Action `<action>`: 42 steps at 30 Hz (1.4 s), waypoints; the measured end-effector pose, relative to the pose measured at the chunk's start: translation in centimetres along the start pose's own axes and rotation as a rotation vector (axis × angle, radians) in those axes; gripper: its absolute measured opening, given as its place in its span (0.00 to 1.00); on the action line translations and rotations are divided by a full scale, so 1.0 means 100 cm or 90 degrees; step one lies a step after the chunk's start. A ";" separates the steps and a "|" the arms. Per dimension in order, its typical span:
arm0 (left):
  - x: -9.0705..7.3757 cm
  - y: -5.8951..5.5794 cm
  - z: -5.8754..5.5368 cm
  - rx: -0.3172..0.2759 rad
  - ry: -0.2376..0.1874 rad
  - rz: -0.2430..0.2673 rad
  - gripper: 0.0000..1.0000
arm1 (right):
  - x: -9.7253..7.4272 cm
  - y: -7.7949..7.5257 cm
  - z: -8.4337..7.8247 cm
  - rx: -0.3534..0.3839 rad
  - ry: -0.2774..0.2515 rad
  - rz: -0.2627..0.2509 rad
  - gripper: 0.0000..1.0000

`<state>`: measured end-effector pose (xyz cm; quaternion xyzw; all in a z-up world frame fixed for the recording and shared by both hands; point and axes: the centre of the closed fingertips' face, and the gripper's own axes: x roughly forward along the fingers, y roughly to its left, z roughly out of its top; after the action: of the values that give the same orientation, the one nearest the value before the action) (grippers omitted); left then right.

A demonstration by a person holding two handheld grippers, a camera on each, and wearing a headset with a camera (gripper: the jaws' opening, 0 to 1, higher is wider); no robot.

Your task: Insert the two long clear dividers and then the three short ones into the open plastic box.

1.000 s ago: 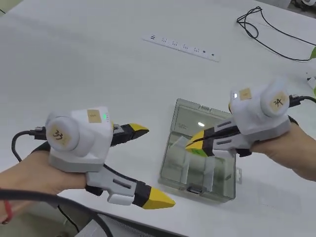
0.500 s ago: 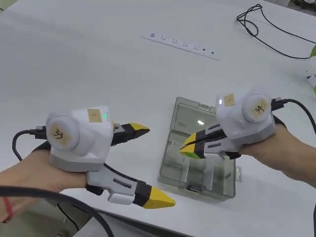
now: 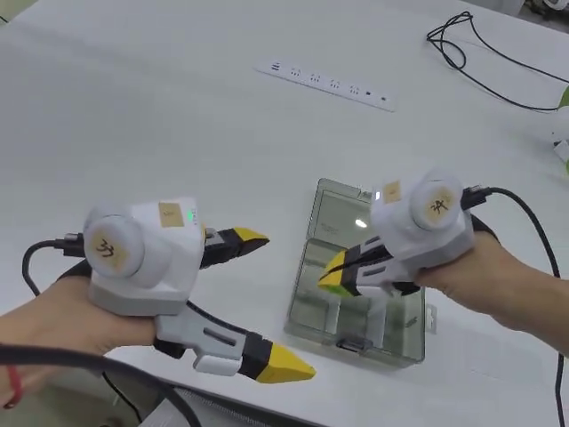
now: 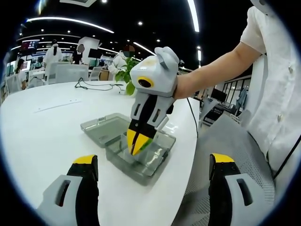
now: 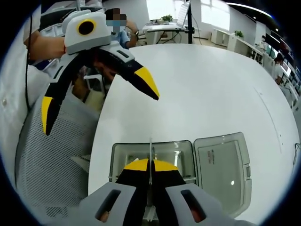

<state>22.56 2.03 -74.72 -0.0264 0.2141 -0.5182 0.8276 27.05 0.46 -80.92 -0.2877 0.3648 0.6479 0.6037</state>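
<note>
The open clear plastic box (image 3: pixel 300 307) lies near the table's front edge, its lid (image 3: pixel 342 212) folded flat behind the tray. My right gripper (image 3: pixel 331 272) hovers over the tray's left part, shut on a thin clear divider (image 5: pixel 150 149) that shows edge-on between its jaws in the right gripper view. Below those jaws are the tray (image 5: pixel 116 162) and the lid (image 5: pixel 221 162). A clear strip (image 3: pixel 378 318) stands inside the tray. My left gripper (image 3: pixel 274 302) is open and holds nothing, left of the box. In the left gripper view the right gripper (image 4: pixel 137 141) points down into the tray (image 4: pixel 136 172).
A white power strip (image 3: pixel 324 82) lies at the back of the white table, and a black cable (image 3: pixel 480 55) loops at the far right. The table's front edge (image 3: pixel 356 405) runs just below the box. Several people and a plant (image 4: pixel 126 75) are in the room behind.
My right gripper has moved left and a little down over the tray with the divider still in it. The left gripper has barely shifted.
</note>
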 end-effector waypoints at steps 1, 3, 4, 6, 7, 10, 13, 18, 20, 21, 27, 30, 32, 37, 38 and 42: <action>0.000 0.000 0.000 0.000 0.000 0.000 1.00 | 0.001 0.000 0.000 0.000 0.002 0.000 0.02; 0.000 0.000 0.000 0.000 0.000 -0.001 1.00 | 0.003 0.000 -0.002 -0.004 0.010 0.001 0.02; 0.000 0.000 0.000 0.000 0.001 -0.001 1.00 | 0.004 0.000 -0.002 -0.005 0.013 0.001 0.03; 0.000 0.000 0.000 0.001 0.001 -0.002 1.00 | 0.006 0.000 -0.004 -0.008 0.019 0.001 0.03; 0.001 0.001 -0.001 0.000 0.002 -0.002 1.00 | 0.006 0.001 -0.004 -0.010 0.020 0.001 0.03; 0.001 0.001 -0.001 0.001 0.001 -0.002 1.00 | 0.007 0.001 -0.003 -0.016 0.030 -0.001 0.03; 0.001 0.002 0.000 0.002 0.001 -0.002 1.00 | 0.009 0.001 -0.005 -0.025 0.038 -0.003 0.02; 0.002 0.003 0.000 0.002 0.000 -0.002 1.00 | 0.009 0.001 -0.006 -0.026 0.053 -0.008 0.02; 0.002 0.003 0.001 0.003 0.000 -0.002 1.00 | 0.010 0.001 -0.006 -0.028 0.058 -0.010 0.02; 0.002 0.003 0.001 0.004 0.000 -0.002 1.00 | 0.010 0.001 -0.006 -0.028 0.062 -0.013 0.02; 0.002 0.002 0.002 0.007 0.002 -0.003 1.00 | 0.011 0.001 -0.007 -0.027 0.072 -0.020 0.02; 0.002 0.002 0.002 0.008 0.002 -0.003 1.00 | 0.011 0.002 -0.008 -0.033 0.079 -0.028 0.02; 0.002 0.001 0.002 0.009 0.004 -0.004 1.00 | 0.011 0.001 -0.008 -0.031 0.077 -0.030 0.02; 0.001 0.000 0.003 0.014 0.010 -0.005 1.00 | 0.011 0.000 -0.007 -0.023 0.067 -0.033 0.03; 0.001 0.000 0.003 0.016 0.012 -0.004 1.00 | 0.011 0.000 -0.007 -0.019 0.064 -0.033 0.03; -0.001 0.000 0.004 0.020 0.015 -0.001 1.00 | 0.011 0.002 -0.005 0.008 0.049 -0.031 0.06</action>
<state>22.68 2.09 -74.36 -0.0075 0.2158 -0.5225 0.8248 26.76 0.70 -82.06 -0.3178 0.3845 0.6191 0.6065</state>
